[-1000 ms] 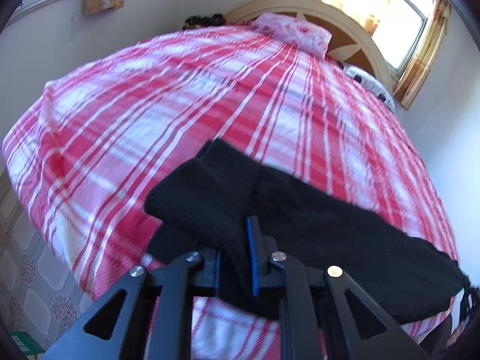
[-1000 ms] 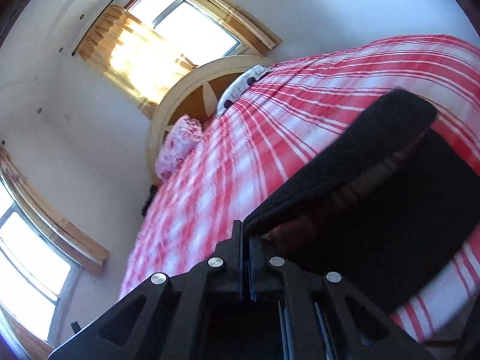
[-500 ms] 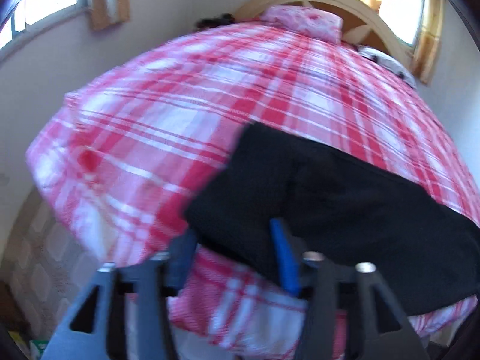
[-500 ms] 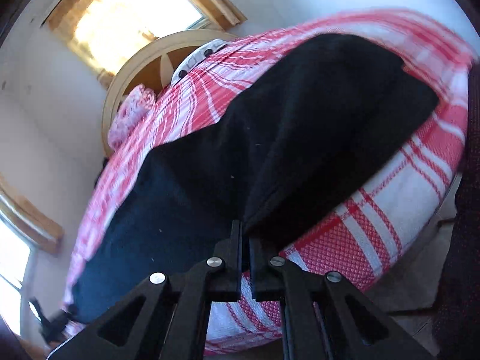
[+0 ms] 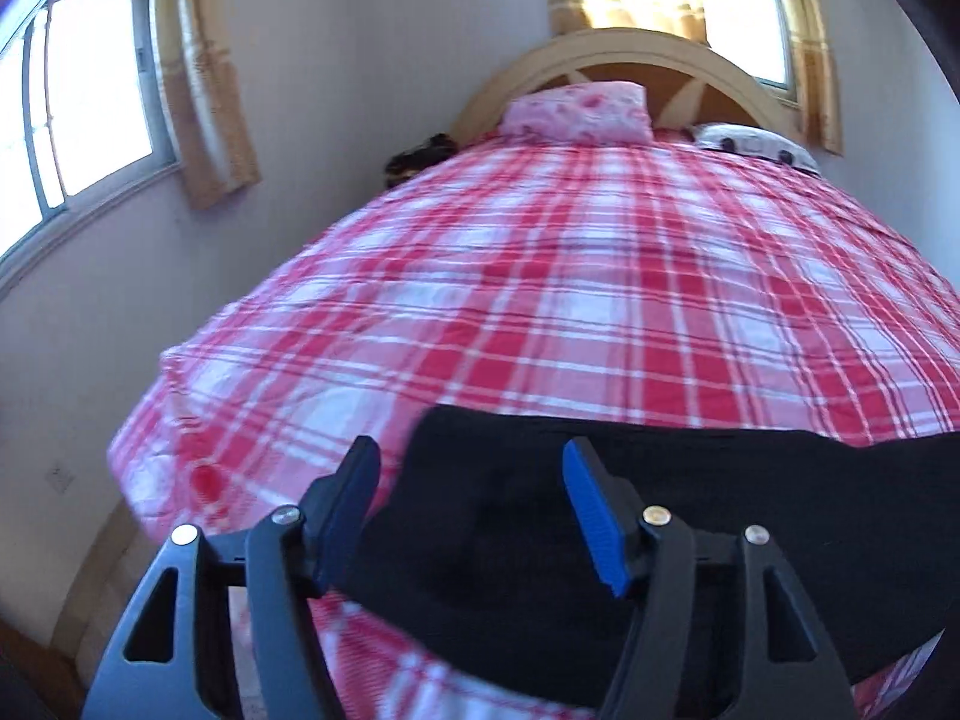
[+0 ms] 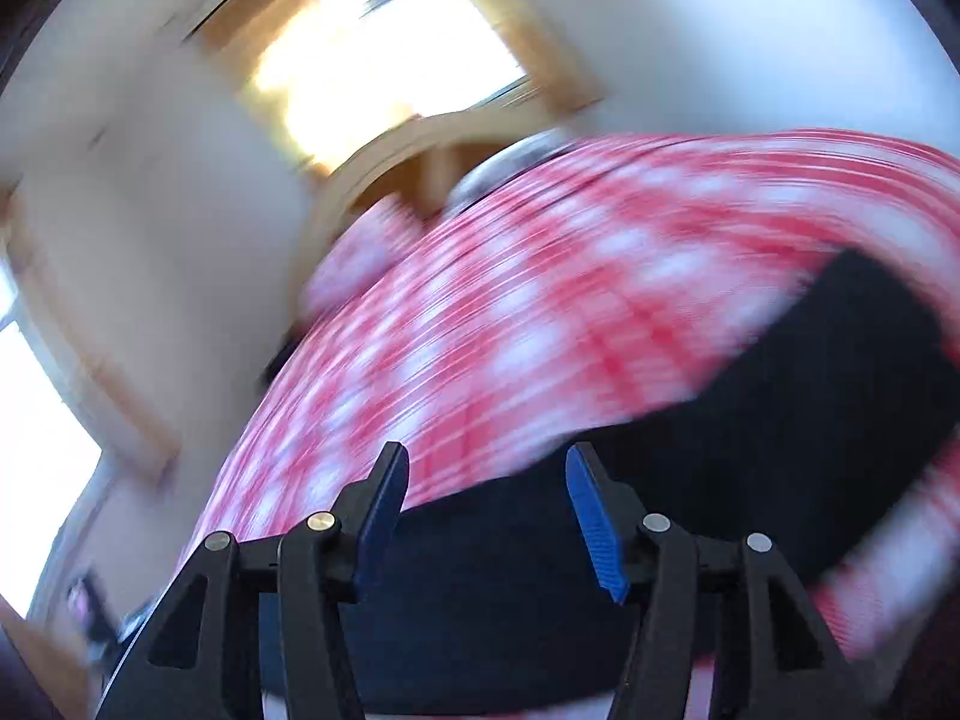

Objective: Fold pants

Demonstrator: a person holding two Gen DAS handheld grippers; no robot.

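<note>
The black pants (image 5: 690, 516) lie flat as a long band across the near edge of the bed (image 5: 570, 276), which has a red and white plaid cover. My left gripper (image 5: 474, 480) is open and empty, held just above the left end of the pants. In the right wrist view, which is blurred by motion, the pants (image 6: 780, 420) stretch from under the fingers to the right. My right gripper (image 6: 486, 480) is open and empty above them.
A pink pillow (image 5: 576, 111) and a white patterned pillow (image 5: 756, 144) lie at the wooden headboard (image 5: 630, 60). Windows with tan curtains are on the left wall (image 5: 90, 102) and behind the headboard. A wall runs close along the bed's left side.
Both grippers have let go of the black pants and opened. The raised fold has dropped flat on the bed. Both grippers have pulled back and tilted up; the right one is still moving.
</note>
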